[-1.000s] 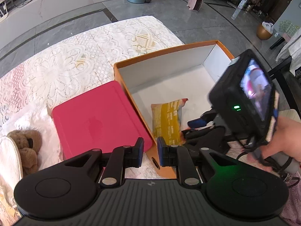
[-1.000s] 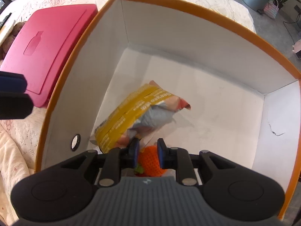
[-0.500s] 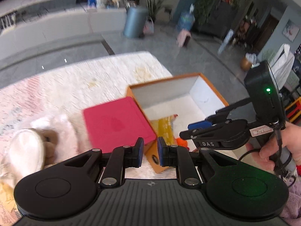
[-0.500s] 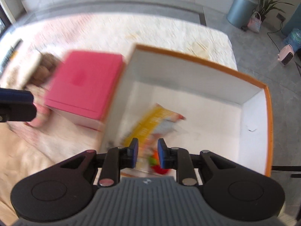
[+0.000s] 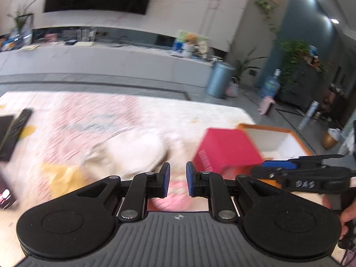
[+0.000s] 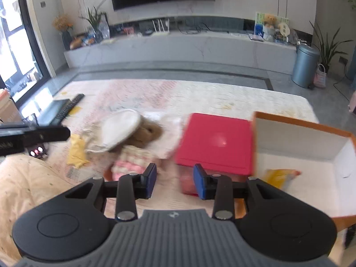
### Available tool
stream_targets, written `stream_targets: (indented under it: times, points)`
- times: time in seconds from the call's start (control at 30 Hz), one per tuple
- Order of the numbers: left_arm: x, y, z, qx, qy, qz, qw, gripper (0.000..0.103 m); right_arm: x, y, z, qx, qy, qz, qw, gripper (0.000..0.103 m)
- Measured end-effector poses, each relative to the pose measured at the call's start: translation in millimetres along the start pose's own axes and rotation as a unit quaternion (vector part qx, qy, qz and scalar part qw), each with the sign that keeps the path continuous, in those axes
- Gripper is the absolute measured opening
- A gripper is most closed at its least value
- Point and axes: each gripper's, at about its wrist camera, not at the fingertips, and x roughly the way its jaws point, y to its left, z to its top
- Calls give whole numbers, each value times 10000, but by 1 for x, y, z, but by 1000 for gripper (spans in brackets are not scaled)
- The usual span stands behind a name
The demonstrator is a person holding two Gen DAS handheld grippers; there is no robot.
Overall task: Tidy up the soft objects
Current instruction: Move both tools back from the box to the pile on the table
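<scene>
While both views are motion-blurred, the orange box (image 6: 304, 133) with white inner walls is clear enough at right; a yellow snack bag (image 6: 280, 176) lies inside it against the near-left wall. Nothing else can be made out inside. Touching the box's left wall sits a pink lidded box (image 6: 214, 143), lid on, contents hidden. Left of the pink box, soft things lie loose on the lace-covered bed (image 6: 200, 95): a brown plush bear (image 6: 148, 133) partly under a cream round pouch (image 6: 121, 131), a pink-and-white knit piece (image 6: 128, 164) just in front of them, and a yellow cloth (image 6: 76, 150) further left. Far left of the box, near the bed's edge, lie a dark remote (image 6: 69, 106) and a flat black item.

Right tool (image 6: 174, 183) hovers in front of the pink box, jaws apart, nothing between. Left tool (image 5: 178, 179) hovers left of the pink box with a narrow gap between its pads, holding nothing.
</scene>
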Motion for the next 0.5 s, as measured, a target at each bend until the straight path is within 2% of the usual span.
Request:
stream_targets:
  times: [0.1,0.2,0.23,0.27,0.3,0.4,0.5]
  points:
    - [-7,20,-15,-65,36,235,9997,20,15,22,-11,199,-85,55,9997,38]
    - [-7,28,-29,100,51,365,9993,20,35,39,-21,317,-71,-4,9995,53]
    - [-5,29,-32,185,21,348,9992,20,40,44,-24,328,-34,-26,9995,61]
    - [-4,29,-33,289,-6,373,9989,23,47,49,-25,329,6,-29,9995,66]
    - [-3,28,-34,421,-24,417,9982,27,54,54,-27,311,52,-23,9995,66]
    - [6,25,-37,863,-48,623,9943,31,73,66,-27,187,221,-98,9995,72]
    - [18,18,-36,1392,-8,840,9867,33,87,67,-22,181,344,-148,9991,74]
